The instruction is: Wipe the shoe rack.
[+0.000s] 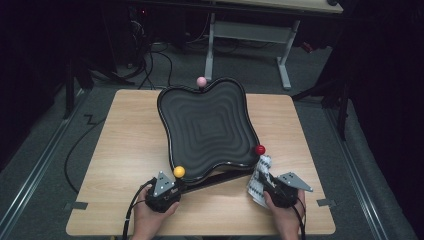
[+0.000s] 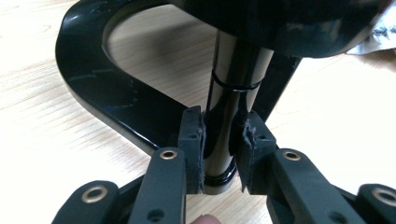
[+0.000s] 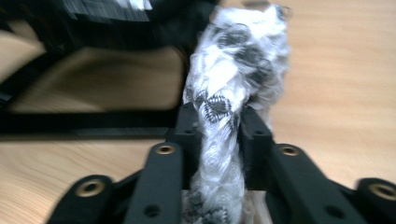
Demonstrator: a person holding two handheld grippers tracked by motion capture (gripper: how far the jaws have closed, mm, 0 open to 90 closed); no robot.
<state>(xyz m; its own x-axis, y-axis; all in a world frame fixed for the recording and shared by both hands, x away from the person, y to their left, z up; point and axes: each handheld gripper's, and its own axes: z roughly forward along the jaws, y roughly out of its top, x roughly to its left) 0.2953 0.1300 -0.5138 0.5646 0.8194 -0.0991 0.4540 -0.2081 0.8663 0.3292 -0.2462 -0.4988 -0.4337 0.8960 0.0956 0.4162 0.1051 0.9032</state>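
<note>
A glossy black wavy tray (image 1: pixel 172 145) stands tilted on a black stand over the wooden table, with a pink ball (image 1: pixel 201 81), a red ball (image 1: pixel 260 149) and a yellow ball (image 1: pixel 179 171) at its corners. My left gripper (image 1: pixel 172 190) is shut on the stand's black post (image 2: pixel 231 107) under the yellow-ball corner; in the left gripper view both pads (image 2: pixel 192 140) press its sides. My right gripper (image 1: pixel 267 182) is shut on a white cloth with black print (image 3: pixel 229 79), held beside the red-ball corner (image 1: pixel 261 172).
The stand's curved black base (image 2: pixel 93 88) lies on the wooden table (image 1: pixel 125 150). Grey floor, cables and a white desk frame (image 1: pixel 250 35) lie beyond the table's far edge. Bare tabletop stretches left and right of the tray.
</note>
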